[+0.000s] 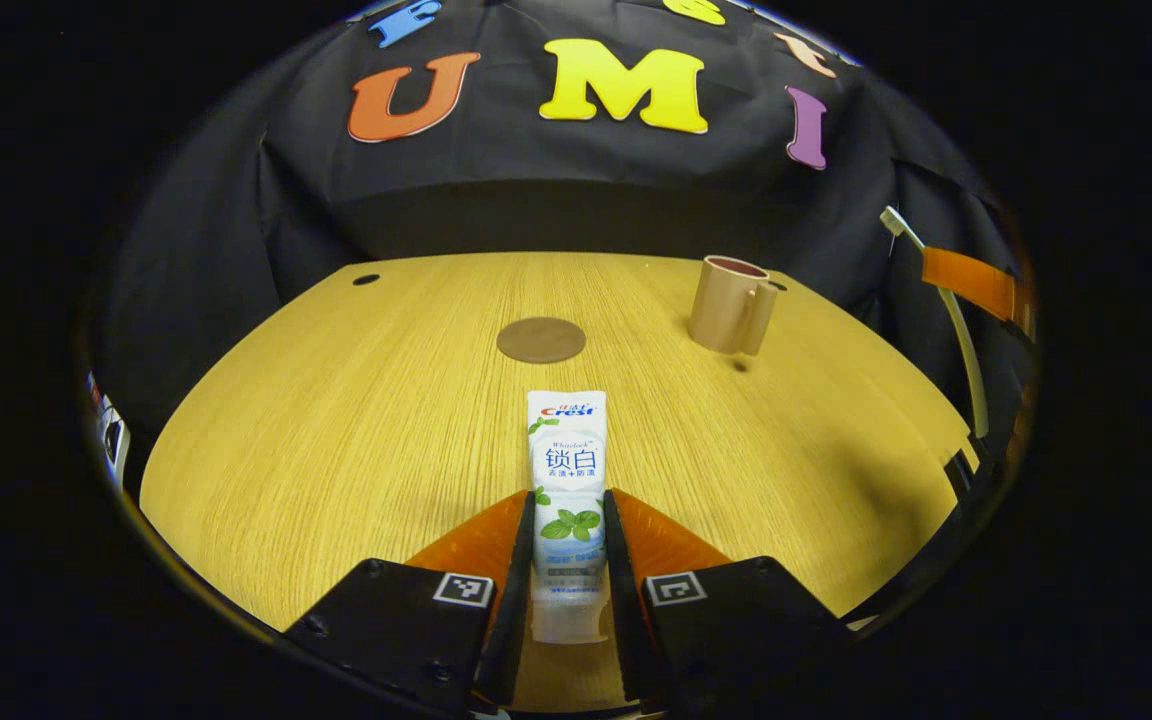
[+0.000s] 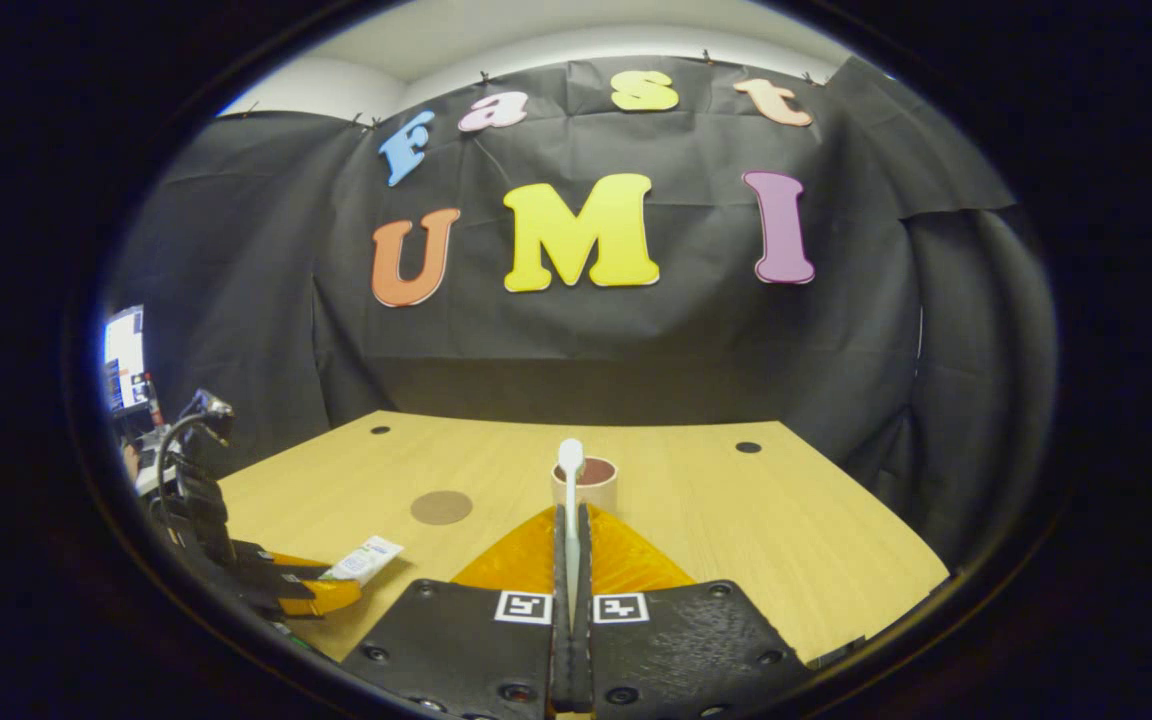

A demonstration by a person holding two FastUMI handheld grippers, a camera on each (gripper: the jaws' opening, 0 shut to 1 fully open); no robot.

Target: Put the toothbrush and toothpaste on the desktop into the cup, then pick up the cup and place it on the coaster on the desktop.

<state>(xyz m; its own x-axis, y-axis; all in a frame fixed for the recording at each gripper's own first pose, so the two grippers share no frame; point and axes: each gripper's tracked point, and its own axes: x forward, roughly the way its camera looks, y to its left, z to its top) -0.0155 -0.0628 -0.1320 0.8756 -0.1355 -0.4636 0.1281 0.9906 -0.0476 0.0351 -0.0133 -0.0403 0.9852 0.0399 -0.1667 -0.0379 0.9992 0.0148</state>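
Left gripper: low over the table, level, fingers either side of the toothpaste. Both fingers press the tube's lower half; pinched. Tube lies flat on the wood, long axis running straight away from the gripper, flat crimped end farthest out, toward the coaster. Cap end sits back between the fingers. Coaster is a round brown disc just beyond the tube, apart from it. Cup stands upright well off to the right, handle toward the near side.

Right gripper: held higher above the table, fingers pressed together on the toothbrush. Brush stands up out of the grip, long axis in line with the fingers, head at the far end and lined up with the cup mouth behind it. Cannot tell whether the head is over the cup or short of it. In the left gripper view the same brush shows at the far right, tilted, head uppermost.

In the right gripper view the left gripper is seen low at the left, tube in its fingers. Coaster lies between it and the cup.
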